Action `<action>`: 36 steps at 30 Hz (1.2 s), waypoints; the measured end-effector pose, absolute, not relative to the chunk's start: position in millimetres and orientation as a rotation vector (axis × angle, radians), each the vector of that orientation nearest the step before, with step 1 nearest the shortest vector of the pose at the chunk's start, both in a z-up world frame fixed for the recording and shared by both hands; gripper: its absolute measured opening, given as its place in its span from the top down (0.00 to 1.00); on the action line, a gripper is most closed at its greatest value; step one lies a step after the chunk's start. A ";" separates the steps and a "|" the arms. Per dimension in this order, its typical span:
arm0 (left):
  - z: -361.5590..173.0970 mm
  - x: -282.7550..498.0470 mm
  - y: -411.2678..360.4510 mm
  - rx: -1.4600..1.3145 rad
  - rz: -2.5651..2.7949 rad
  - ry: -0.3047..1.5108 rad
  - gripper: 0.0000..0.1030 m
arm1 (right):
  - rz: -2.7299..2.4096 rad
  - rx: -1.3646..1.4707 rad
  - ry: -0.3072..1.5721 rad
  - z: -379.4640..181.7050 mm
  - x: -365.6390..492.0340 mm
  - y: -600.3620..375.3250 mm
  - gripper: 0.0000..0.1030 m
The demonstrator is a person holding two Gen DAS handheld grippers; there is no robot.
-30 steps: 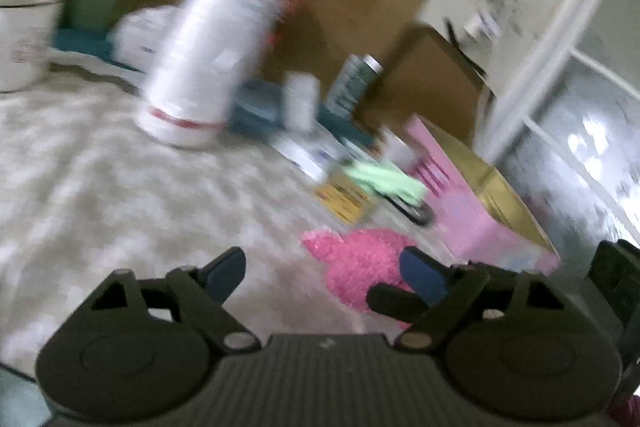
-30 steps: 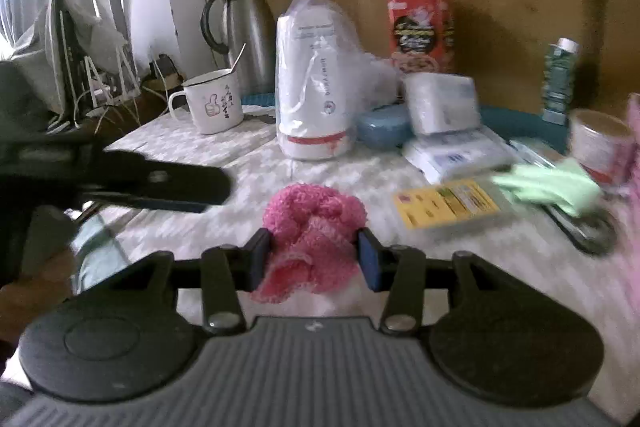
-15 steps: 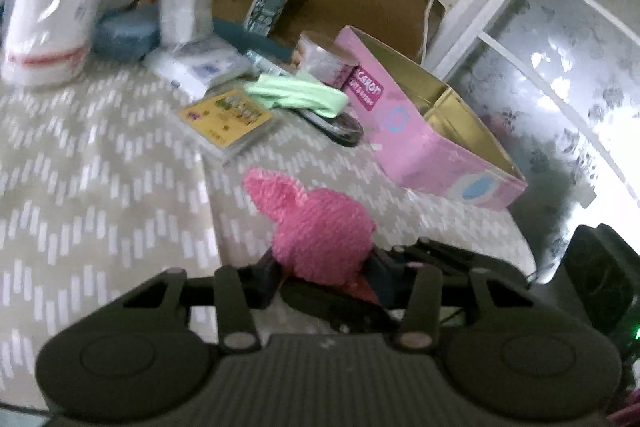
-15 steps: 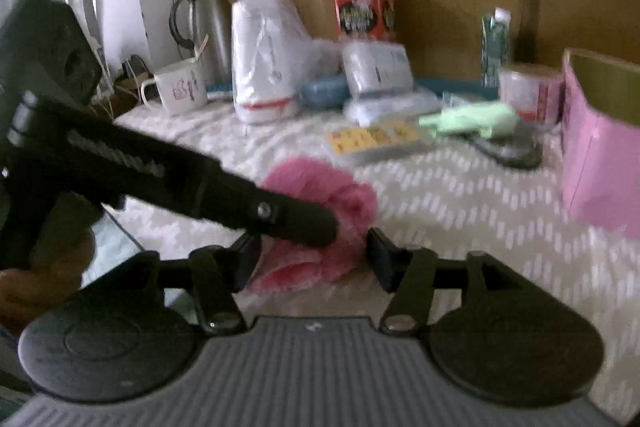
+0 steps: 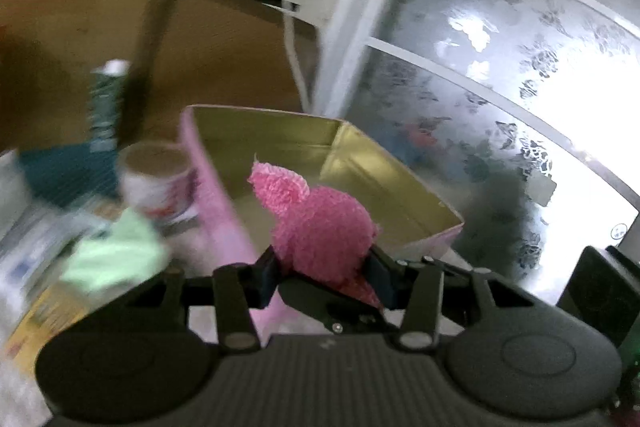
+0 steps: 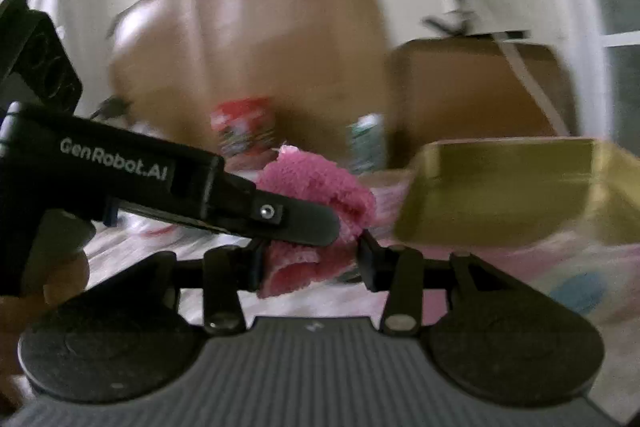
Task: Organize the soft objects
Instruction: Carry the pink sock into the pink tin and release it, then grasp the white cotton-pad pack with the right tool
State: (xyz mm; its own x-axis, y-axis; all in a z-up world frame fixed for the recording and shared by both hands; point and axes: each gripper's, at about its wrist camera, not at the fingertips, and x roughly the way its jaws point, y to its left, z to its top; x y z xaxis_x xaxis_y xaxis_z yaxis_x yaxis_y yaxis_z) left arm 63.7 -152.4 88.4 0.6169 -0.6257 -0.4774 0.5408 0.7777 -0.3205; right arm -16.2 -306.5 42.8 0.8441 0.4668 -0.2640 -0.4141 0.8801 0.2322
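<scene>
A fluffy pink cloth (image 5: 320, 223) is pinched in my left gripper (image 5: 324, 277) and held in the air in front of the open pink box (image 5: 224, 211) with a gold inside. In the right wrist view the same pink cloth (image 6: 320, 187) also sits between the fingers of my right gripper (image 6: 312, 263), which is shut on it, and the left gripper's black finger (image 6: 288, 219) crosses over it. The box (image 6: 500, 195) is to the right there. A light green cloth (image 5: 112, 255) lies on the table left of the box.
A small white tub (image 5: 156, 179), a green bottle (image 5: 106, 103) and a yellow packet (image 5: 44, 315) lie left of the box. A brown cardboard board (image 6: 260, 59) stands behind. A frosted glass door (image 5: 500, 99) is on the right. A red packet (image 6: 244, 127) stands at the back.
The left gripper closed on the pink cloth held by the right gripper. Both grippers lifted it off the table and carried it right, up to the pink box.
</scene>
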 end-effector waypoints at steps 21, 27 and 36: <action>49.8 30.7 -34.4 -0.211 -0.280 0.545 0.32 | 0.335 0.133 0.256 39.4 2.7 -310.3 0.19; 16.6 7.5 45.9 -0.158 0.044 0.552 0.32 | 0.550 0.123 0.320 55.4 27.2 -244.6 0.27; 15.2 -13.1 67.0 -0.221 0.044 0.417 0.32 | 0.665 0.072 0.486 46.2 127.3 -96.4 0.27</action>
